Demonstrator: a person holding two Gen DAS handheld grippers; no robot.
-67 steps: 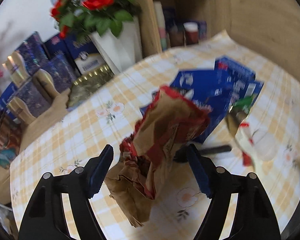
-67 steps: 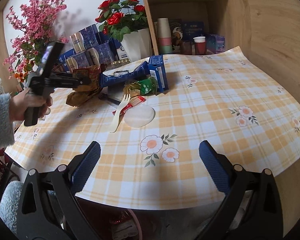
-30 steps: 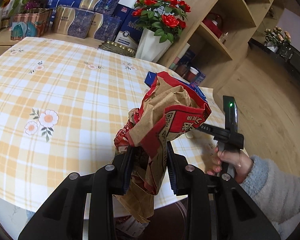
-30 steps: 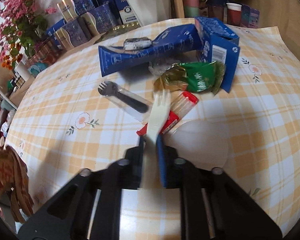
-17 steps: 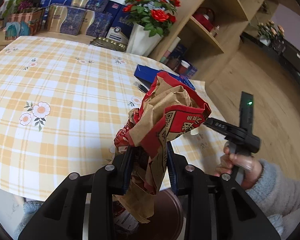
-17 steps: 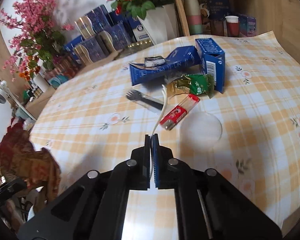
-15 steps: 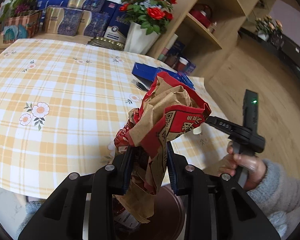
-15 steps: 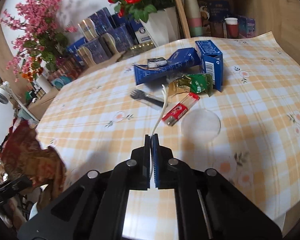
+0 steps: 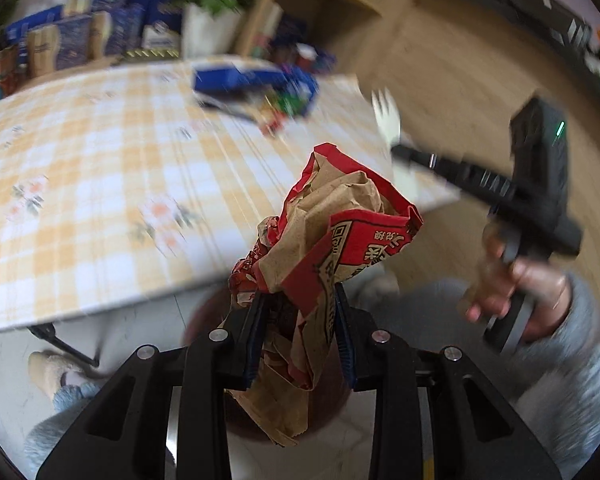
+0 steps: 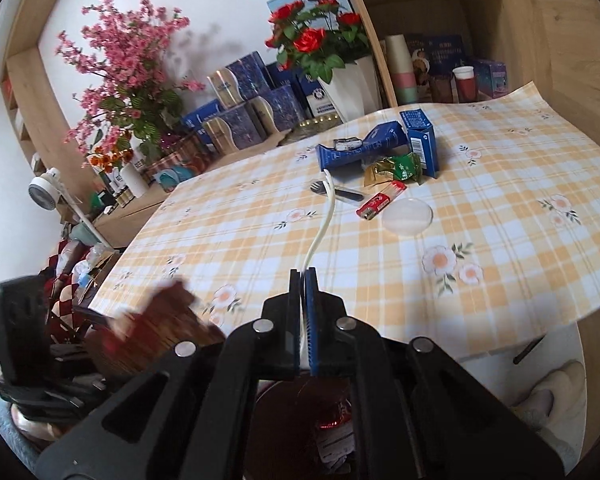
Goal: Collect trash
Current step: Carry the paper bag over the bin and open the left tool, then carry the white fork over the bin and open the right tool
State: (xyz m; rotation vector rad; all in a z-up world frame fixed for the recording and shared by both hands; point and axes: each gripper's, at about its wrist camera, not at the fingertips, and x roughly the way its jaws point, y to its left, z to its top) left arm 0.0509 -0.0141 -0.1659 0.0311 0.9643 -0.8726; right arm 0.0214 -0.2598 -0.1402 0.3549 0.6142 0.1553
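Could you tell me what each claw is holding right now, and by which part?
The left claw clamps the crumpled brown-and-red paper bag around its middle. The right claw pinches the white plastic fork by its handle end, tines pointing away.

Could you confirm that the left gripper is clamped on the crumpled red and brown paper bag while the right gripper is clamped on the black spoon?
Not quite. The right gripper is shut on the white plastic fork, not the black spoon, which lies on the table in the right wrist view. The rest holds: the left gripper is clamped on the crumpled red and brown paper bag.
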